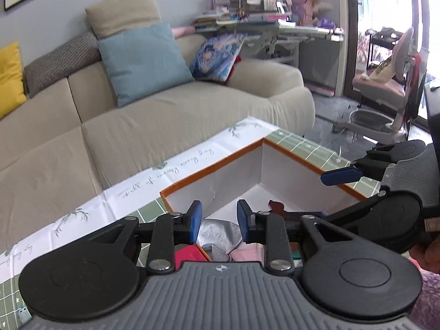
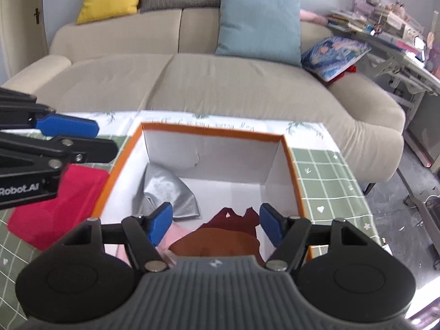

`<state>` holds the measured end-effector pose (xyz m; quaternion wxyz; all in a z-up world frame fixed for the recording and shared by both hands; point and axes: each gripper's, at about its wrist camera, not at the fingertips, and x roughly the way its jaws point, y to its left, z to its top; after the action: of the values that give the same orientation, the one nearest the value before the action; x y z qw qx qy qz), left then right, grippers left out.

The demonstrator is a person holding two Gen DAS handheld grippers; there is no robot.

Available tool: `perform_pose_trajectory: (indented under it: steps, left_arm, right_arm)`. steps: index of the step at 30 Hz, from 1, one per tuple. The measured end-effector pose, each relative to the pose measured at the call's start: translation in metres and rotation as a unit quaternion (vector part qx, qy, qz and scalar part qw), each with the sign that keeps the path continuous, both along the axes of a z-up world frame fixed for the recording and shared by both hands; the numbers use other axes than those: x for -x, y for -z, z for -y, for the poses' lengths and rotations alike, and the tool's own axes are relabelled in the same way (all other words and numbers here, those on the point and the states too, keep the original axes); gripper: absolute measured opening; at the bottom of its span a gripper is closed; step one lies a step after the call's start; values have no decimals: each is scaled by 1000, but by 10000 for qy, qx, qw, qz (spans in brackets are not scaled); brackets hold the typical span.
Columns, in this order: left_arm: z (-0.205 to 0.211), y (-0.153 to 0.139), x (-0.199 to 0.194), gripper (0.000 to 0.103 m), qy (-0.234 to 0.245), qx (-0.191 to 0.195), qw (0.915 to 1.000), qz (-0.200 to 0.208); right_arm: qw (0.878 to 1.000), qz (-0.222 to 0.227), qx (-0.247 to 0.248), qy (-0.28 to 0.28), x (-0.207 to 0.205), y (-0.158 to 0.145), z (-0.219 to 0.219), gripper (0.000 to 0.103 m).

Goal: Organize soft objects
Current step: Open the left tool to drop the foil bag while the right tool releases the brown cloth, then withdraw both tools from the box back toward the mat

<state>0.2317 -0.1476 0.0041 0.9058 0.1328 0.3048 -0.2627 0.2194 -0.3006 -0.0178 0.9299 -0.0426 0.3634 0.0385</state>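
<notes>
Orange-rimmed white cardboard box (image 2: 275, 162) is seen standing open on the green checked tablecloth (image 2: 330, 181), near the table's far edge, before the beige sofa (image 2: 220, 88); inside, a silver satin cloth (image 2: 165, 192) is lodged in the far left corner, while a rust-brown garment (image 2: 225, 236) and a pale pink cloth (image 2: 176, 233) are laid at the near side; a crimson cloth (image 2: 55, 214) is spread outside the box's left wall; the right gripper (image 2: 216, 222) is held open and empty above the brown garment; the left gripper (image 1: 218, 224) is likewise parted, gripping nothing.
</notes>
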Motion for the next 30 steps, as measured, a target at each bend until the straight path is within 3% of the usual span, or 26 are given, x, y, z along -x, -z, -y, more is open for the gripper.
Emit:
perform_pose_trajectory:
  steps: [11, 23, 30]
  left_arm:
    - [-32, -26, 74, 32, -139, 437, 9984, 337]
    - [-60, -12, 144, 32, -312, 469, 9980, 302]
    - [-89, -1, 167, 32, -743, 633, 9952, 102]
  right_arm:
    - [9981, 546, -112, 255, 73, -33, -19, 69]
    - [9949, 819, -271, 516, 150, -31, -45, 69]
    - [9956, 821, -5, 443, 178, -23, -70, 69]
